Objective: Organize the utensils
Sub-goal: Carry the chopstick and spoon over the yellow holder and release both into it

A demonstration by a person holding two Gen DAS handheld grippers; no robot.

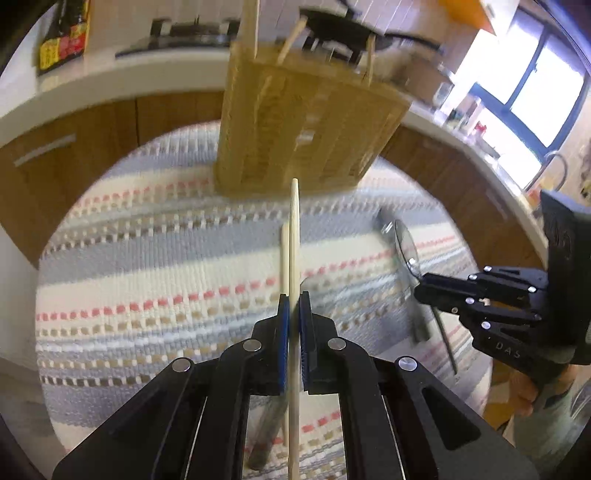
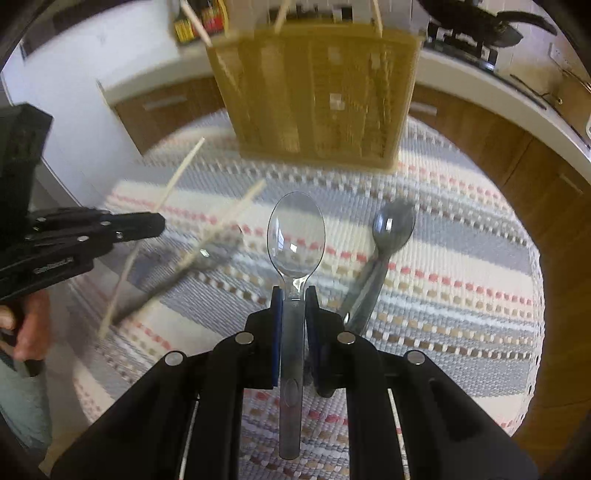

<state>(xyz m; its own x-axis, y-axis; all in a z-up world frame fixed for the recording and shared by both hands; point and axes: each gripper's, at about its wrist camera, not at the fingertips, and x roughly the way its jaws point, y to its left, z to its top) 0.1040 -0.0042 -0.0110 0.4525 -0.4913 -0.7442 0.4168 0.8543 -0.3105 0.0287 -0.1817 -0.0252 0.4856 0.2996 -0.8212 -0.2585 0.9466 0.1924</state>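
My left gripper [image 1: 294,304] is shut on a wooden chopstick [image 1: 294,236] that points toward the tan slotted utensil holder [image 1: 306,129]. A second chopstick [image 1: 284,258] lies just left of it on the mat. My right gripper [image 2: 294,295] is shut on a clear plastic spoon [image 2: 295,236], bowl forward, facing the holder [image 2: 317,92]. A grey plastic spoon [image 2: 391,229] lies on the mat to the right. The right gripper also shows in the left wrist view [image 1: 421,288] and the left gripper in the right wrist view [image 2: 159,225]. Several chopsticks stand in the holder.
The round table carries a striped woven mat [image 1: 147,280]. Another dark spoon [image 2: 207,258] lies under the chopsticks at left. Behind are a white counter with wooden cabinets [image 1: 74,155], a gas stove [image 1: 192,33], a pan [image 1: 343,26] and a sauce bottle [image 1: 66,33].
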